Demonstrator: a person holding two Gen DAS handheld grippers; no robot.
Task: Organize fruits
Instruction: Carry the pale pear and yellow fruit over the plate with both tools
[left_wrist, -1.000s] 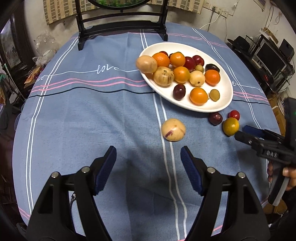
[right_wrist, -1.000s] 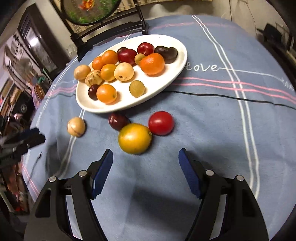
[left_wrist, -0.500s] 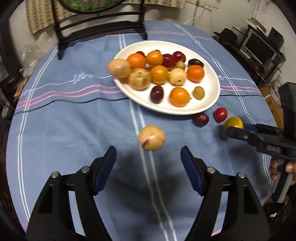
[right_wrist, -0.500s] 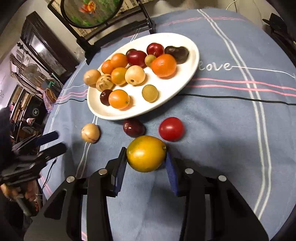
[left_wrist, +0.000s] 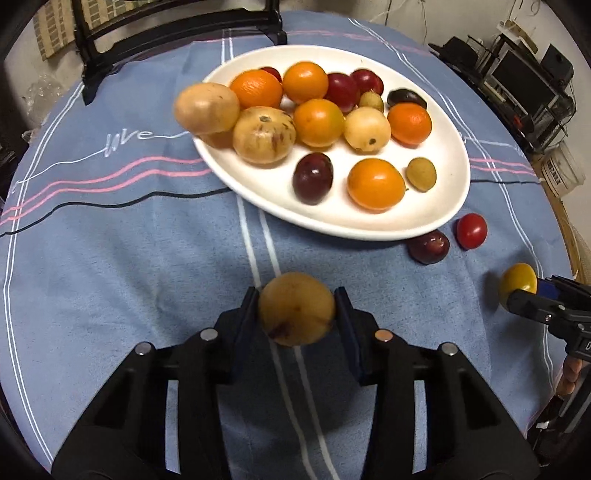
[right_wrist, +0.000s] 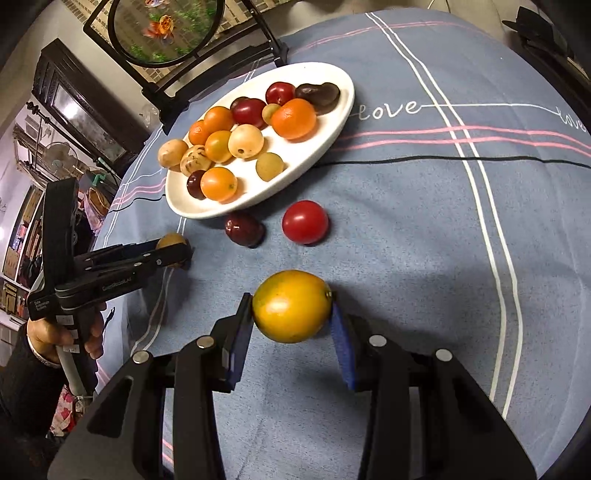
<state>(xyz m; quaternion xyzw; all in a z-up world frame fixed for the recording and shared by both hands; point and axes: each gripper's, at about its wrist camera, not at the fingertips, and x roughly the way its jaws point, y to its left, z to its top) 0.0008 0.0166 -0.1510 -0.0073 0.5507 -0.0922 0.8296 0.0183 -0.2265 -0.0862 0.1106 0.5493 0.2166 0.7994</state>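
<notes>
Table (left_wrist: 110, 240): round, covered by a blue cloth with white, pink and black stripes and stitched "love" lettering; a dark chair (left_wrist: 177, 33) stands at the far side.

White oval plate (left_wrist: 443, 147): far centre of the table, loaded with oranges, dark red plums, pale tan fruits and small green ones.

Loose fruit on the cloth just near of the plate's rim: one dark plum (right_wrist: 243, 229) and one red tomato (right_wrist: 305, 222), side by side, close but apart.

Left gripper (left_wrist: 297, 314): jaws have just been closing; both pads now press on a tan fruit (left_wrist: 296, 308), near centre, on or just above the white stripe.

Right gripper (right_wrist: 291, 325): jaws narrowed earlier in the second; pads clamp a yellow-orange fruit (right_wrist: 291, 305), near of the tomato and plum.

Person's hand (right_wrist: 48, 332): grasps the left gripper's handle at the left edge.
</notes>
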